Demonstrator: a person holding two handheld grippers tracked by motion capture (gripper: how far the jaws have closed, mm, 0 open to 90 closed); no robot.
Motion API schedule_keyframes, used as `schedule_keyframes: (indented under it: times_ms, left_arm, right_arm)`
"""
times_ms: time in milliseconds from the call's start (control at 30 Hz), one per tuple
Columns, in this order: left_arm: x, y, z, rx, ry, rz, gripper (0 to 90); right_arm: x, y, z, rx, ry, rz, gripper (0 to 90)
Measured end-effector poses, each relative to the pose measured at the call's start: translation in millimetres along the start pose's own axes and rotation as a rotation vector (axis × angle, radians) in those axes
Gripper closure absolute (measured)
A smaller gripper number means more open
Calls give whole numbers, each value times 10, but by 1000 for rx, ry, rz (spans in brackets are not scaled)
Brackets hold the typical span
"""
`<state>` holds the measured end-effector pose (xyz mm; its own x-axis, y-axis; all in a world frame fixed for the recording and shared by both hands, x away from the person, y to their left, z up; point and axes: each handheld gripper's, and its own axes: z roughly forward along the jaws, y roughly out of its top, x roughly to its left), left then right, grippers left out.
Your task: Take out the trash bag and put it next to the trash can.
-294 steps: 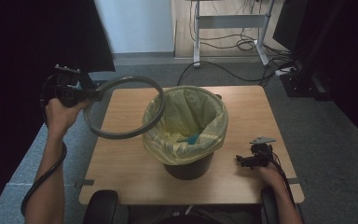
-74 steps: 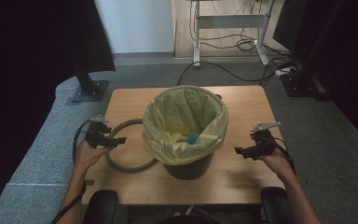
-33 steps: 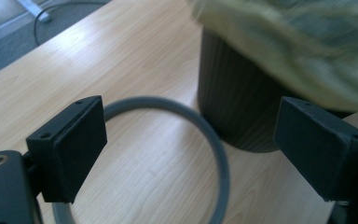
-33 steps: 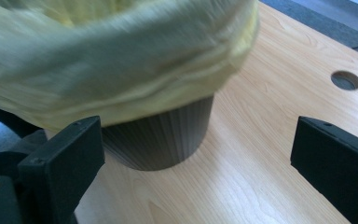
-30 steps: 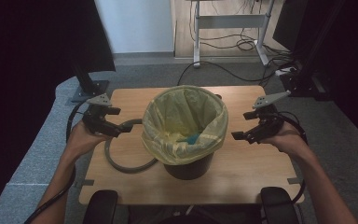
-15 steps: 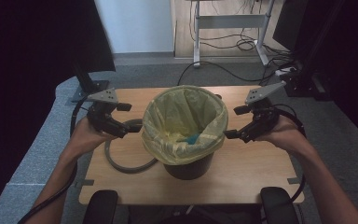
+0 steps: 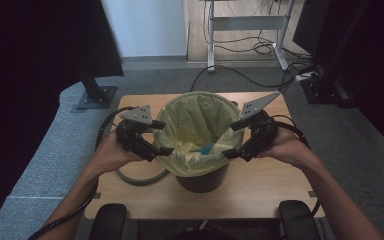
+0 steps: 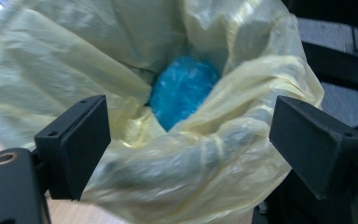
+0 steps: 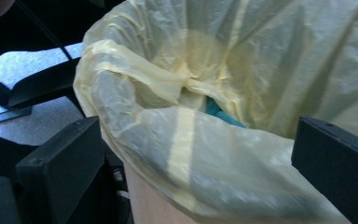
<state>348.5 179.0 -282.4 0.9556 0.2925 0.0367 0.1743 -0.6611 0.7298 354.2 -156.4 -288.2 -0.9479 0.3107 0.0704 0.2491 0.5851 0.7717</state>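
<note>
A dark bin (image 7: pixel 200 180) lined with a yellow plastic bag (image 7: pixel 195 120) stands mid-table. A blue crumpled item (image 7: pixel 206 148) lies inside it, also seen in the left gripper view (image 8: pixel 184 91). My left gripper (image 7: pixel 162 137) is at the bag's left rim and open. In the left gripper view (image 8: pixel 196 144) the folded rim sits between its pads, which do not press on it. Its jaws have just been closing a little. My right gripper (image 7: pixel 231 140) is at the right rim, open, with the bag's edge (image 9: pixel 186 140) between its spread pads (image 9: pixel 60 168).
A grey ring (image 7: pixel 135 177) lies flat on the wooden table (image 7: pixel 260 195), left of the bin, under my left hand. A monitor stand (image 7: pixel 95 95) is at the far left on the floor, with a desk frame (image 7: pixel 245 25) and cables behind the table.
Both grippers have come inward and slightly up from the table's sides to the bag's rim. The ring, held by the left gripper much earlier, lies on the table.
</note>
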Motion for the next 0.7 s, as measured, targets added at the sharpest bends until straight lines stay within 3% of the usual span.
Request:
schedule_keyframes:
  times_ms: [133,233,333,433,700]
  left_arm:
    - [-32,2,71,24,-14,9,139]
    - [-56,-3,132,61,-9,22,146]
    - [-64,-25,143,58,-33,20,181]
    - [-75,-36,101,33,-61,33,308]
    - [-71,25,-9,16,-127,22,691]
  right_arm:
    - [62,14,103,17,37,-23,59]
    - [89,12,172,32,62,-47,178]
    - [89,1,208,53,70,-62,313]
    - [62,-6,175,36,131,-53,486]
    - [18,8,25,-12,168,-30,739]
